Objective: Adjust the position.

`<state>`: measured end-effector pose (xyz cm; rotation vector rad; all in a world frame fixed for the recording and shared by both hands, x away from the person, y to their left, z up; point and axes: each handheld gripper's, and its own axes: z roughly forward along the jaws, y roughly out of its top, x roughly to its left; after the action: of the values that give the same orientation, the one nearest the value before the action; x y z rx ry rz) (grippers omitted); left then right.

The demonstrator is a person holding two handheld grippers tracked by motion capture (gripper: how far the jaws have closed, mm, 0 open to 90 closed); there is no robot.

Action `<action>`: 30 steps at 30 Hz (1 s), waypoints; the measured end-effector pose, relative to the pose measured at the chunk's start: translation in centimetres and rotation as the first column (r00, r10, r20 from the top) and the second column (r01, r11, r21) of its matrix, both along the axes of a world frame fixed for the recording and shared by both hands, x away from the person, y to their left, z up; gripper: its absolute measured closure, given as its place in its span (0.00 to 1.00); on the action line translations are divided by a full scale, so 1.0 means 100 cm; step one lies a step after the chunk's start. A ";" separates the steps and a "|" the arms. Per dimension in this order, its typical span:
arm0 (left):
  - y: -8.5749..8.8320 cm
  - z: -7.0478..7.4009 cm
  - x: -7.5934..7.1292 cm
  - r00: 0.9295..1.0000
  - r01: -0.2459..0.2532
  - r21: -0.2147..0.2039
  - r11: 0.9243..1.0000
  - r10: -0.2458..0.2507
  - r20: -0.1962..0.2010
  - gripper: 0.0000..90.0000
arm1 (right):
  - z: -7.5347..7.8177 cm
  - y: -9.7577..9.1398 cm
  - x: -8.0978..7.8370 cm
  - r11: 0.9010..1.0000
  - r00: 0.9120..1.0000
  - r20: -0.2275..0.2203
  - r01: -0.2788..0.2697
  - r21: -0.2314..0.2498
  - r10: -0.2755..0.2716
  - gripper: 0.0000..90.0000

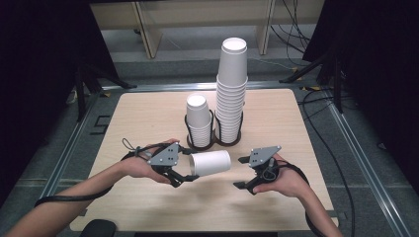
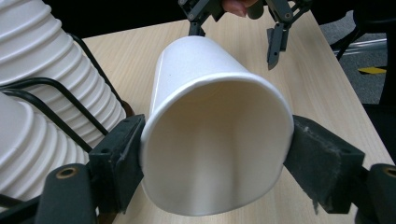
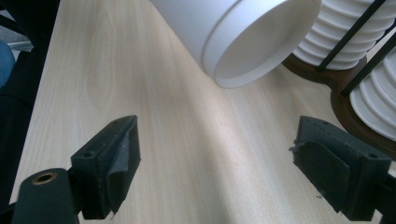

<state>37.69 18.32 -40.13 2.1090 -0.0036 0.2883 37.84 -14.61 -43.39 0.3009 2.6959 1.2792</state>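
Paper cup [image 2: 210, 135] sideways above the wooden table [image 1: 148, 118], left gripper [image 1: 182, 176] pinching its rim end, squashing the mouth oval. Looks like two cups stuck together. Right gripper [image 1: 241, 172] spread, empty, near the base, likely set to pull one off. Farther back: short stack [image 1: 198, 121] and tall stack [image 1: 230, 94] in the wire holder [image 1: 213, 140]

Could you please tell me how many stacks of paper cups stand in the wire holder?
2: a short stack in the left ring, a tall stack in the right ring.
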 end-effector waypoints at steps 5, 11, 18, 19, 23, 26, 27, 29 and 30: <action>-0.003 0.001 -0.001 1.000 0.021 0.010 1.000 -0.021 0.001 0.26 | 0.000 0.001 0.002 1.000 1.000 0.002 -0.003 -0.007 0.003 0.17; -0.004 0.003 -0.002 0.999 0.037 0.031 0.999 -0.037 0.007 0.26 | 0.001 0.001 0.002 1.000 1.000 0.008 -0.003 -0.017 0.003 0.17; -0.005 0.004 -0.002 0.999 0.051 0.049 0.997 -0.052 0.004 0.26 | 0.002 0.002 0.003 1.000 1.000 0.014 -0.001 -0.028 0.002 0.17; -0.006 0.004 -0.002 0.999 0.053 0.054 0.997 -0.054 0.006 0.27 | 0.002 0.003 0.002 1.000 1.000 0.010 -0.003 -0.028 0.003 0.17; -0.007 0.005 -0.002 0.998 0.063 0.076 0.995 -0.063 0.002 0.26 | 0.002 0.004 0.003 0.999 1.000 0.018 -0.009 -0.041 0.010 0.17; -0.007 0.007 -0.002 0.997 0.071 0.086 0.994 -0.072 0.002 0.26 | 0.002 0.005 0.003 0.999 1.000 0.008 -0.015 -0.046 0.016 0.17; -0.008 0.007 -0.002 0.997 0.071 0.084 0.994 -0.072 0.007 0.26 | 0.003 0.005 0.003 0.999 1.000 0.014 -0.018 -0.050 0.018 0.17; -0.009 0.008 -0.002 0.997 0.077 0.093 0.993 -0.078 0.007 0.26 | 0.004 0.005 0.004 0.998 0.999 0.025 -0.019 -0.058 0.021 0.17; -0.009 0.009 -0.002 0.997 0.080 0.097 0.992 -0.081 0.008 0.26 | 0.004 0.006 0.004 0.998 0.999 0.023 -0.022 -0.058 0.024 0.17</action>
<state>37.46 17.38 -39.23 2.1975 -0.1116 0.2565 38.27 -14.05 -42.96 0.2470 2.7181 1.2000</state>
